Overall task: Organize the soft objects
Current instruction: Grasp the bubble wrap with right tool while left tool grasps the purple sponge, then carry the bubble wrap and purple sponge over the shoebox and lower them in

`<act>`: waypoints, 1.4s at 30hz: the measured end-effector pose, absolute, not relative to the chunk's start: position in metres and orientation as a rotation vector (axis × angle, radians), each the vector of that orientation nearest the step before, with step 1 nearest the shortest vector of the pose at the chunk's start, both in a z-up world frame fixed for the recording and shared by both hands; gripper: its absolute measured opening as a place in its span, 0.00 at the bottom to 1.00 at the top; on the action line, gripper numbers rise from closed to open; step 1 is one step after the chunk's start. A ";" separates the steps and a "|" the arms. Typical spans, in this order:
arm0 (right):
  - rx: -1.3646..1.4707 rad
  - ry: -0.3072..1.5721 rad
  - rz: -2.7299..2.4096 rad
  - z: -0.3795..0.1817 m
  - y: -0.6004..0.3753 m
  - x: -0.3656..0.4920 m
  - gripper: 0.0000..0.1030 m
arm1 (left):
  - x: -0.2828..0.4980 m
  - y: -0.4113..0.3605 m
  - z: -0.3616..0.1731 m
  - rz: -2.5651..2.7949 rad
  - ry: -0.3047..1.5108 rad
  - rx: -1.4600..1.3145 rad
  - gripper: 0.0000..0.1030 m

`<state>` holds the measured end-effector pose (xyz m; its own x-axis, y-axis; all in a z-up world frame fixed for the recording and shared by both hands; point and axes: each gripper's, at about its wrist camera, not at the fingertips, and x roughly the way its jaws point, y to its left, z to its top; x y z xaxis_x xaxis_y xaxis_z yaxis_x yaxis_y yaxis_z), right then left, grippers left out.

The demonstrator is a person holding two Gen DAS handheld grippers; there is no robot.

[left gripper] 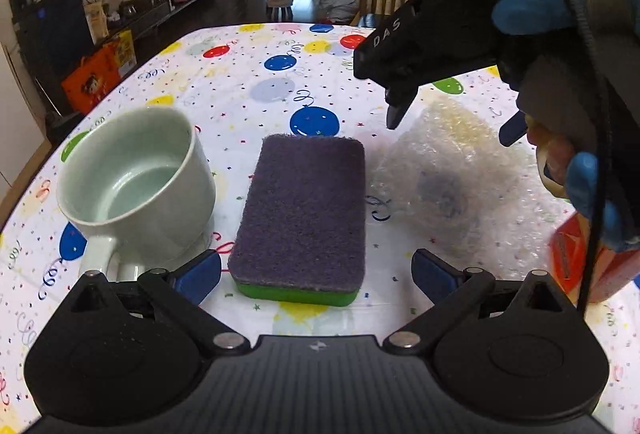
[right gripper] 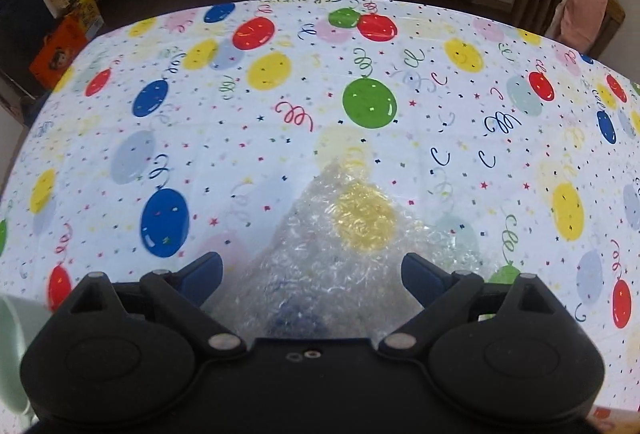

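- On balloon-print tablecloth (left gripper: pixel 256 81): sponge (left gripper: pixel 302 211), purple scrub side up, green base, lies flat between left gripper (left gripper: pixel 316 272) fingers, untouched, jaws spread wide.
- Pale green mug (left gripper: pixel 136 185) just left of sponge.
- Bubble wrap (right gripper: pixel 340 258) right of sponge; right gripper (right gripper: pixel 312 272) above it, jaws apart, holding nothing.

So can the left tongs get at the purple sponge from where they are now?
Probably yes. The left tongs are open with the sponge lying flat between and just ahead of their tips, nothing on top. The mug stands close on its left, apart from it.
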<state>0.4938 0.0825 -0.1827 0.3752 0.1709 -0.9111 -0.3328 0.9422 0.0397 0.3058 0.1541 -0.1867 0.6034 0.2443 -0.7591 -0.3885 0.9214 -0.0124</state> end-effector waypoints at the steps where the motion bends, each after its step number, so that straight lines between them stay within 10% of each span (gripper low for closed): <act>1: -0.164 1.140 0.319 -0.185 0.084 0.495 0.94 | 0.307 0.153 -0.187 0.369 0.848 -0.175 0.99; 13: -0.220 1.138 0.284 -0.199 0.091 0.489 0.79 | 0.311 0.158 -0.195 0.390 0.879 -0.193 0.70; 25: -0.219 1.097 0.293 -0.178 0.080 0.467 0.11 | 0.299 0.160 -0.186 0.360 0.863 -0.211 0.68; 42: -0.191 0.962 0.462 -0.085 0.055 0.375 0.09 | 0.252 0.163 -0.126 0.218 0.772 -0.185 0.68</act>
